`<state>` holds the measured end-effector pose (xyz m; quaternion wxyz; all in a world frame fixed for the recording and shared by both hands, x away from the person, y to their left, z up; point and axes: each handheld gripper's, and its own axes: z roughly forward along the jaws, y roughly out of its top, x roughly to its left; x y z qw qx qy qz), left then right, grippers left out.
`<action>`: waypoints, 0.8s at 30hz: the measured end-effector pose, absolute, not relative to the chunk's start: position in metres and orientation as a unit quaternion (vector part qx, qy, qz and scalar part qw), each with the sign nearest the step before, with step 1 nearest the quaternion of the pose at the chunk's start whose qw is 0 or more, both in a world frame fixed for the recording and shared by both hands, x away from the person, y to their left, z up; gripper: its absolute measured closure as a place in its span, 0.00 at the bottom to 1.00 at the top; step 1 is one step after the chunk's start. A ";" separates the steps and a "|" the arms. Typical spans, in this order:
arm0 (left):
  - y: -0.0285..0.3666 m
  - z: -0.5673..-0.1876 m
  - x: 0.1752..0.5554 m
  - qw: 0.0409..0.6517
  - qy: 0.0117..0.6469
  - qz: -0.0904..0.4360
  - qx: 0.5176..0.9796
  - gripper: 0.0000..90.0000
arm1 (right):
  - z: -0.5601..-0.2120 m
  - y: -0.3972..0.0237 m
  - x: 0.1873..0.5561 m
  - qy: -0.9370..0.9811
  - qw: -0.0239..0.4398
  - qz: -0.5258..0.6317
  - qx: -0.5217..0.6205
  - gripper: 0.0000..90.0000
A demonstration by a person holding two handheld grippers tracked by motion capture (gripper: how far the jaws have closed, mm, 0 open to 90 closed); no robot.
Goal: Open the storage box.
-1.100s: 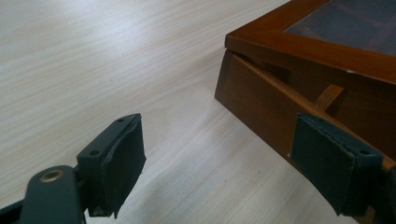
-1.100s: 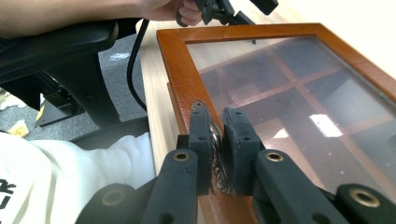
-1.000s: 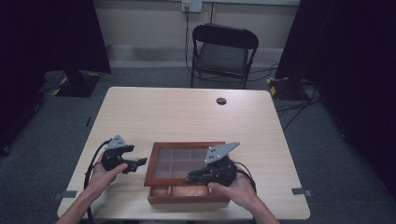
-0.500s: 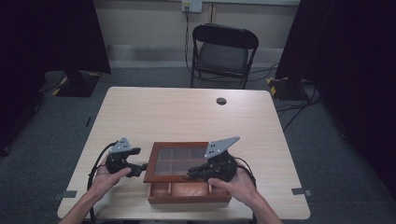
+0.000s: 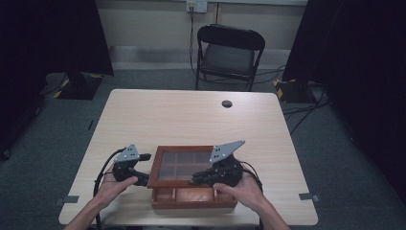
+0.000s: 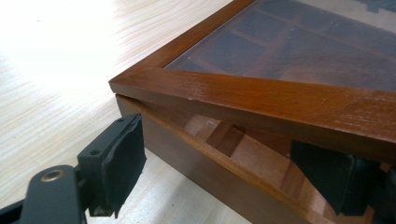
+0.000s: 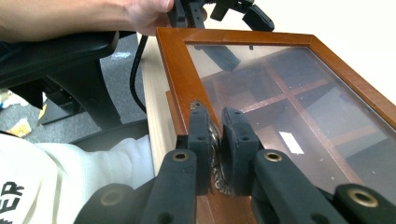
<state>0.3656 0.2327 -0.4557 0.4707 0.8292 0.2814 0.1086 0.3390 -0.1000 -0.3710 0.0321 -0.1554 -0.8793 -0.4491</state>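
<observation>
A brown wooden box (image 5: 191, 197) with a glass-paned lid (image 5: 184, 165) sits at the table's near edge. The lid is raised a little at the front, and wooden compartments show beneath it. My right gripper (image 5: 195, 179) is shut on the small metal latch (image 7: 215, 179) at the lid's front rim (image 7: 180, 70). My left gripper (image 5: 143, 169) stands open at the box's left front corner. In the left gripper view (image 6: 224, 170) one pad (image 6: 119, 163) is outside the side wall (image 6: 196, 172). The other pad (image 6: 331, 179) is inside, under the lifted lid frame (image 6: 261, 100).
The light wooden table (image 5: 191, 117) has a small black disc (image 5: 227, 103) near its far edge. A black folding chair (image 5: 229, 55) stands beyond the table. Cables trail from both grippers off the near edge. The person's forearms come in at the bottom.
My left gripper has edged slightly right and nearer, closing in on the box's left corner. The right gripper and lid have hardly moved.
</observation>
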 end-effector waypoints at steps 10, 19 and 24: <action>0.232 -0.455 0.364 0.478 0.280 0.110 0.825 0.22 | -0.373 -0.113 0.337 -0.866 0.035 -0.472 -0.158 0.75; 0.233 -0.451 0.364 0.485 0.286 0.114 0.818 0.23 | -0.373 -0.139 0.336 -0.840 0.019 -0.508 -0.188 0.39; 0.232 -0.444 0.361 0.497 0.290 0.117 0.810 0.22 | -0.375 -0.156 0.337 -0.830 -0.003 -0.512 -0.220 0.26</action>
